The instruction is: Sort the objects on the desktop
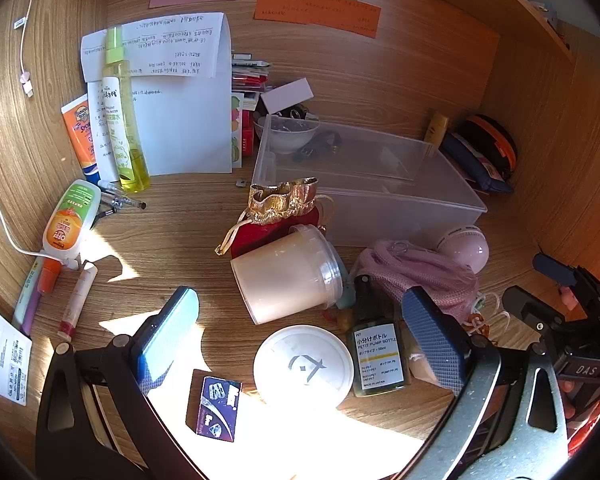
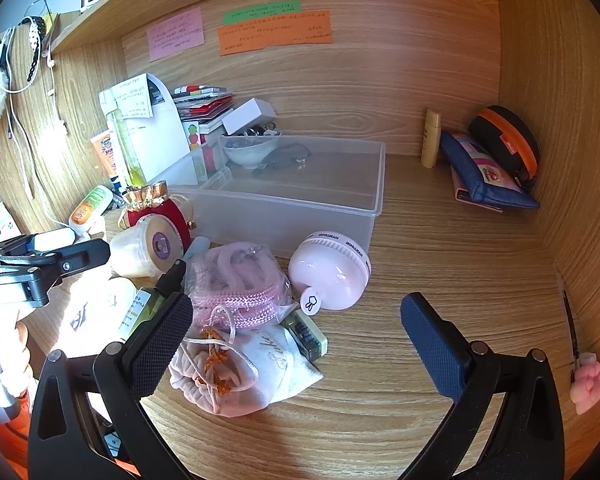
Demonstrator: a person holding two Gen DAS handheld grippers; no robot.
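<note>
Only the left wrist view takes in the far-left clutter: the orange-labelled repellent bottle (image 1: 69, 222) lying on the desk (image 1: 188, 216), the tall yellow spray bottle (image 1: 124, 120) standing before white papers (image 1: 180, 120), and, in bright sun close to the camera, a small purple box (image 1: 216, 408) beside a round white lid (image 1: 303, 364). The cream jar (image 1: 286, 274) lies on its side behind that lid, against a red pouch with gold trim (image 1: 282, 210). The dark pump bottle (image 1: 374, 344) lies just right of the lid. The clear plastic bin (image 1: 380, 184) sits behind, holding a small bowl (image 1: 290, 132) in its far left corner.

The right wrist view alone shows the white drawstring bag (image 2: 252, 368) in full, the green-edged case (image 2: 306, 334) touching it, and the pink round device (image 2: 332, 270) clear of the bin's front wall. It also shows the right corner: a yellow tube (image 2: 431, 138), a blue pouch (image 2: 484, 178) and an orange-striped case (image 2: 508, 142).

The left gripper (image 1: 300, 332) is spread wide, its fingers flanking the lid and pump bottle without touching either. The right gripper (image 2: 296, 340) is equally wide apart and empty, its left finger (image 2: 156, 348) over the bag's edge; whether it touches cannot be told.
</note>
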